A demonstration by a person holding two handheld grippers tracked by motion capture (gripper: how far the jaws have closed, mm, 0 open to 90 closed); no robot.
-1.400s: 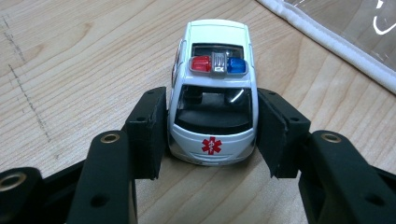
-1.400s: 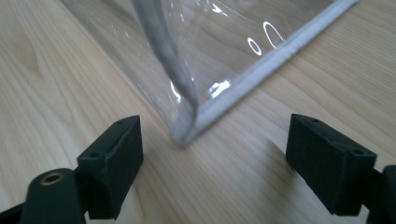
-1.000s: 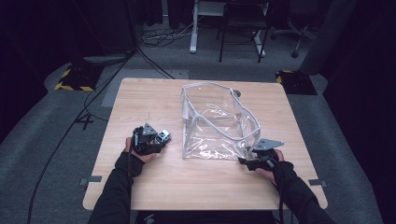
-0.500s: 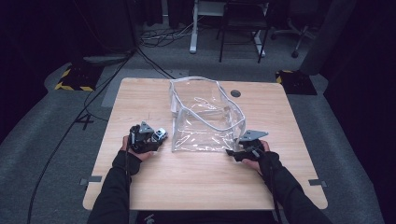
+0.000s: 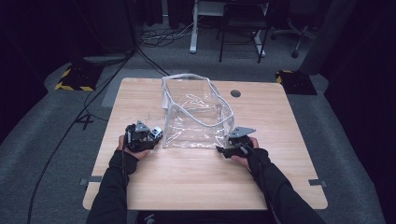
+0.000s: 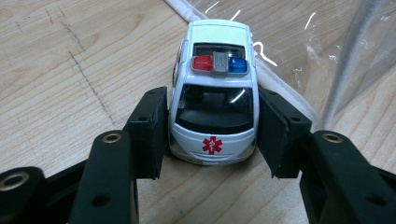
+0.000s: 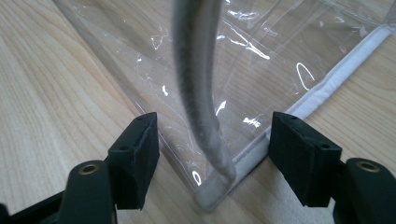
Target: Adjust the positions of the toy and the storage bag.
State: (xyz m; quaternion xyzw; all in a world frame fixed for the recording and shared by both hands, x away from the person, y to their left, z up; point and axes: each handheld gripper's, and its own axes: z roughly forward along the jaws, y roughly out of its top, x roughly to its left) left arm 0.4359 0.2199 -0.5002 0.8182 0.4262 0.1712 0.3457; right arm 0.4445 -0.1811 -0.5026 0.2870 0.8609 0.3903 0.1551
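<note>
1. Dragged leftward across the counter (image 5: 280, 154) since the earlier frames, the clear bag (image 5: 196, 114) now stands close beside the toy.
2. Left gripper (image 5: 148, 138) is clenched on the toy ambulance (image 6: 214, 93), pads on both flanks, wheels on the wood; probably ready to go into the bag.
3. Right gripper (image 5: 223, 150) has just been opening; its jaws stand apart around the bag's near corner seam (image 7: 212, 158), pressing nothing, so the bag rests freely, mouth upward.
</note>
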